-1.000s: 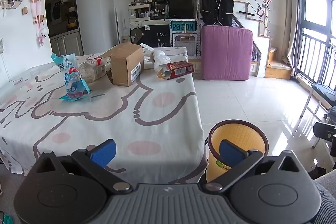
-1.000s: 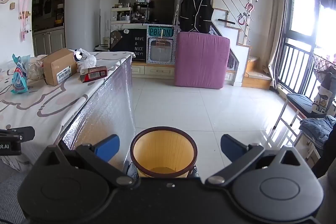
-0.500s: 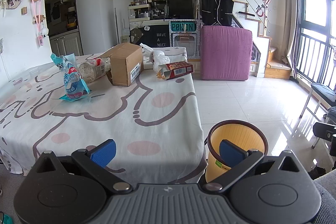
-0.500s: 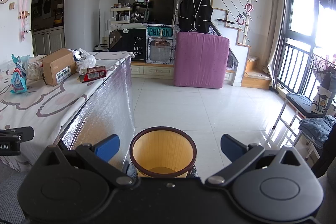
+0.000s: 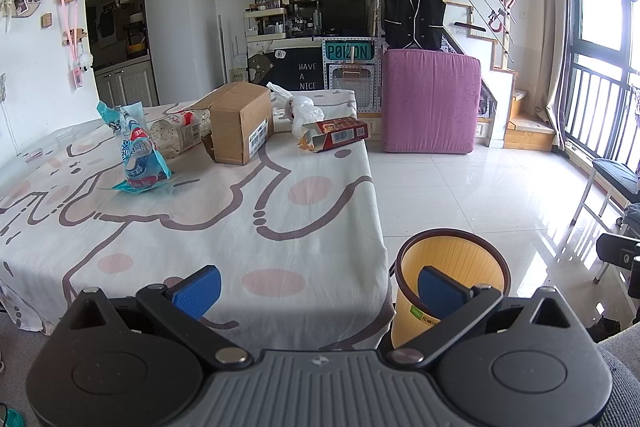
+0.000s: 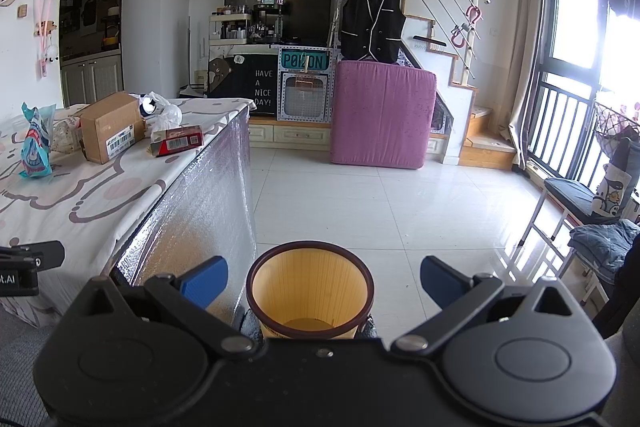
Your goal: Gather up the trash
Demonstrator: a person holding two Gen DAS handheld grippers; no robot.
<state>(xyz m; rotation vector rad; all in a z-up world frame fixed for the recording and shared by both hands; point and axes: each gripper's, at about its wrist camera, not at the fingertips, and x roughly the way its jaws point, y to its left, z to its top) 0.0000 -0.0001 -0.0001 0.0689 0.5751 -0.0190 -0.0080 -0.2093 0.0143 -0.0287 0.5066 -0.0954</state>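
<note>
The left gripper [image 5: 318, 287] points level toward 12 o'clock, its blue pads [image 5: 198, 291] spread wide with nothing between them. The right gripper [image 6: 322, 281] sits likewise, aimed at 12 o'clock and tipped slightly down, blue-padded fingers [image 6: 438, 281] fully parted and empty (a black corner of the left unit shows at its 9 o'clock edge).
</note>
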